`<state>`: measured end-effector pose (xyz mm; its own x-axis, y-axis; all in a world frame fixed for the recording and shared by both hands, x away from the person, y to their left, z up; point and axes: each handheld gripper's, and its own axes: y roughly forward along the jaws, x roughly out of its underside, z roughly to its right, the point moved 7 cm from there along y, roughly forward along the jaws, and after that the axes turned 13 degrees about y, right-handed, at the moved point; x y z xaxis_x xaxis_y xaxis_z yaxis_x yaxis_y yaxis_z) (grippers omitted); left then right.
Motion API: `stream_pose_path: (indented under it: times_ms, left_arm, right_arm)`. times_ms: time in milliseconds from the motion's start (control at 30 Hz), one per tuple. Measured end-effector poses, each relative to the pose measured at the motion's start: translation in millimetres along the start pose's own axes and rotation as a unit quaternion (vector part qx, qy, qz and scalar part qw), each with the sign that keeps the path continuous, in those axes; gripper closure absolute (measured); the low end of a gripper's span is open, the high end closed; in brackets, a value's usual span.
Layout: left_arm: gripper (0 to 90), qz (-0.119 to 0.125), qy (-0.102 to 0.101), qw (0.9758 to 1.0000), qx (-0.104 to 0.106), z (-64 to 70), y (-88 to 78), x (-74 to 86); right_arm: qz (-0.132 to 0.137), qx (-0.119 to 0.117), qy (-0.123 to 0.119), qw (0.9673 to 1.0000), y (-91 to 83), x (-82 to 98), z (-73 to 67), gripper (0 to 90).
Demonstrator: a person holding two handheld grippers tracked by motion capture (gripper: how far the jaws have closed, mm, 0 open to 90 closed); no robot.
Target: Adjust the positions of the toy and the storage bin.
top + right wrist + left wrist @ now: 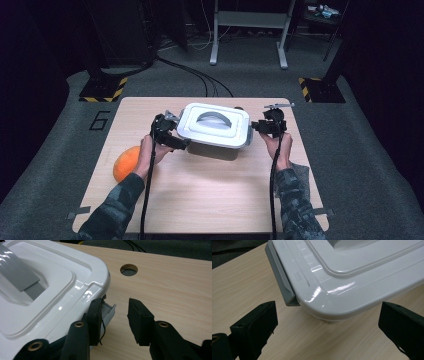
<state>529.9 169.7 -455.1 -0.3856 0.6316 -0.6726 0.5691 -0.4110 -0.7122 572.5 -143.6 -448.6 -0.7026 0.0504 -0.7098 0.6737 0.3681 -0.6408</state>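
a white box [215,126] with a lid is seen on the far middle part of the wooden table [210,195]. a grey handle [214,118] lies in the dip on top of the lid. a grey clip [280,277] is fixed on one short side of the box, and another grey clip [108,312] is fixed on the other short side.

the left gripper [172,137] is held at the left end of the box. in the left gripper view, its two black jaws are spread wide apart. the corner of the box is seen between them, but it is not touched by the pads.

the right gripper [264,126] is held at the right end of the box. in the right gripper view, its jaws are parted a little. one pad [96,317] is set right against the grey clip, and the other pad [138,320] is kept apart, over bare wood. nothing is pinched.

an orange ball [126,163] is seen near the left edge of the table, beside the left hand [150,152]. a round hole [128,269] is cut in the table past the box.
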Motion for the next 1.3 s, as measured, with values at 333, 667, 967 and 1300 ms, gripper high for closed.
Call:
stream_pose_path:
  times_ms: [333, 667, 967, 1300]
  left_arm:
    - [2.2, 0.000, -0.006, 1.0000, 0.002, -2.3, 1.7, 1.0]
    - [2.2, -0.005, -0.015, 0.9999, -0.008, -6.9, 5.5, 3.2]
    - [2.3, -0.008, -0.020, 0.9997, -0.008, -7.6, 13.8, 0.6]
    - [2.2, -0.007, -0.035, 0.9993, -0.008, -10.5, 16.0, -2.1]
  right_arm:
    - [-0.018, -0.007, -0.018, 0.9997, 25.6, -3.8, 2.3, 81.4]
    - [-0.023, -0.022, 0.014, 0.9994, 18.9, 4.3, 0.5, 82.5]
    - [-0.023, -0.026, 0.014, 0.9993, 6.8, 15.7, -4.2, 81.8]
    - [-0.026, -0.044, 0.021, 0.9985, -0.1, 23.7, -10.5, 78.6]
